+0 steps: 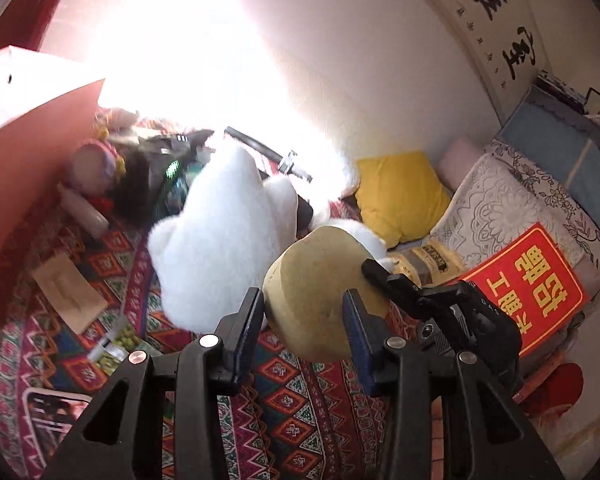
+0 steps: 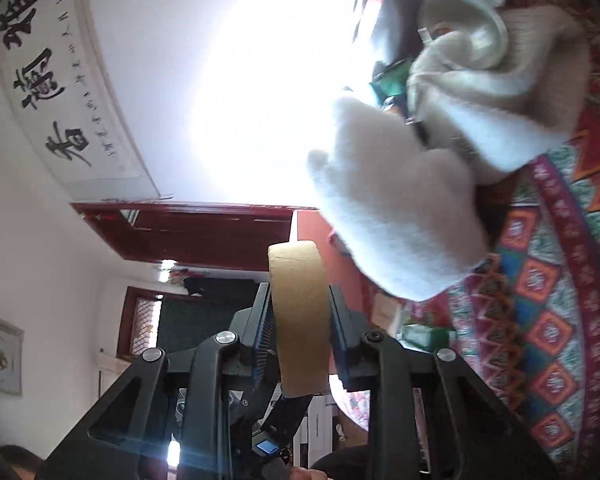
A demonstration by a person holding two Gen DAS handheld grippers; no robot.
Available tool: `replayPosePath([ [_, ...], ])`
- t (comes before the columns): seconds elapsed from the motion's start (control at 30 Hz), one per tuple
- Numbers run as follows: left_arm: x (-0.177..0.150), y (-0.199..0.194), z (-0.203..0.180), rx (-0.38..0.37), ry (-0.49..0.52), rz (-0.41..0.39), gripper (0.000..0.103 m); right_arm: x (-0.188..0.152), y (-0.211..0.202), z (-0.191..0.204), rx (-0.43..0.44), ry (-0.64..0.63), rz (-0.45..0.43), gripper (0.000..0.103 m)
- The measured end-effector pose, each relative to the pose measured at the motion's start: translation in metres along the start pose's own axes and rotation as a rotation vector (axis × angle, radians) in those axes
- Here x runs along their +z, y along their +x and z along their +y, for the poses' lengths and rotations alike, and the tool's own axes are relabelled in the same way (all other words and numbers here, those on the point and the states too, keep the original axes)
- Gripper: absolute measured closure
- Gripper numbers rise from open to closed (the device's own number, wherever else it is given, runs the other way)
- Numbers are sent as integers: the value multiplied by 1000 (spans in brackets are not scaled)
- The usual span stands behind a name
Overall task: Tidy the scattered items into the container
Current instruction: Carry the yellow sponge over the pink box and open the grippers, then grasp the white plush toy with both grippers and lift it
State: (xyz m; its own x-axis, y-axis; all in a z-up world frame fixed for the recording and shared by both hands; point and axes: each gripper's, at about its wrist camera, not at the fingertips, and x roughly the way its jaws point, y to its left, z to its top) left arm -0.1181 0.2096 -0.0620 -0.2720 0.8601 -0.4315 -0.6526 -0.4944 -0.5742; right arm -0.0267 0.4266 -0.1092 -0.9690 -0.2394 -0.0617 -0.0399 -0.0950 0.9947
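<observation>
A tan roll of masking tape (image 2: 298,320) is clamped edge-on between the fingers of my right gripper (image 2: 300,316), held up in the air. In the left wrist view the same tape roll (image 1: 316,292) hangs in front of my left gripper (image 1: 302,312), whose fingers are apart and hold nothing; the right gripper's black fingers (image 1: 396,280) reach the roll from the right. A white furry container (image 1: 220,232) with a black bag and other items inside lies on the patterned cloth (image 1: 292,400). It also shows in the right wrist view (image 2: 404,216).
On the cloth lie a brown envelope (image 1: 68,292), a phone (image 1: 52,412), a green pill strip (image 1: 116,348) and a white bottle (image 1: 84,208). A red box wall (image 1: 32,152) stands at left. A yellow cushion (image 1: 400,192), a snack pack (image 1: 428,264) and a red sign (image 1: 536,288) are at right.
</observation>
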Motion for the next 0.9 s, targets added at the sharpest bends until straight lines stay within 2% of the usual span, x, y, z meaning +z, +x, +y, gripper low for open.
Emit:
replayPosePath([
  [0.07, 19, -29, 5, 16, 15, -67, 65, -1, 31, 18, 24, -71, 35, 78],
  [0.2, 58, -88, 45, 74, -1, -187, 64, -10, 91, 66, 43, -200, 131, 78],
  [0.33, 102, -130, 100, 192, -41, -300, 63, -37, 190, 106, 36, -306, 228, 78],
  [0.37, 113, -139, 116, 233, -49, -331, 58, -40, 234, 125, 26, -317, 251, 74],
  [0.4, 123, -147, 132, 286, -56, -359, 53, -49, 262, 130, 0, -331, 284, 59],
  [0.43, 129, -154, 147, 353, -65, -386, 38, -57, 286, 134, -49, -350, 307, 41],
  [0.47, 132, -161, 163, 419, -76, -408, 26, -65, 304, 135, -122, -370, 296, 7],
  [0.5, 133, -167, 177, 470, -93, -424, 23, -71, 314, 136, -189, -394, 260, 4],
  [0.57, 131, -172, 203, 508, -144, -423, 22, -77, 319, 139, -242, -464, 254, 5],
  [0.67, 128, -158, 216, 482, -169, -352, 22, -72, 296, 151, -292, -575, 238, 5],
  [0.77, 123, -134, 195, 486, -84, -295, 21, -54, 253, 155, -361, -649, 158, 5],
  [0.9, 112, -94, 149, 426, 12, -212, 18, -26, 166, 138, -450, -674, 0, 5],
])
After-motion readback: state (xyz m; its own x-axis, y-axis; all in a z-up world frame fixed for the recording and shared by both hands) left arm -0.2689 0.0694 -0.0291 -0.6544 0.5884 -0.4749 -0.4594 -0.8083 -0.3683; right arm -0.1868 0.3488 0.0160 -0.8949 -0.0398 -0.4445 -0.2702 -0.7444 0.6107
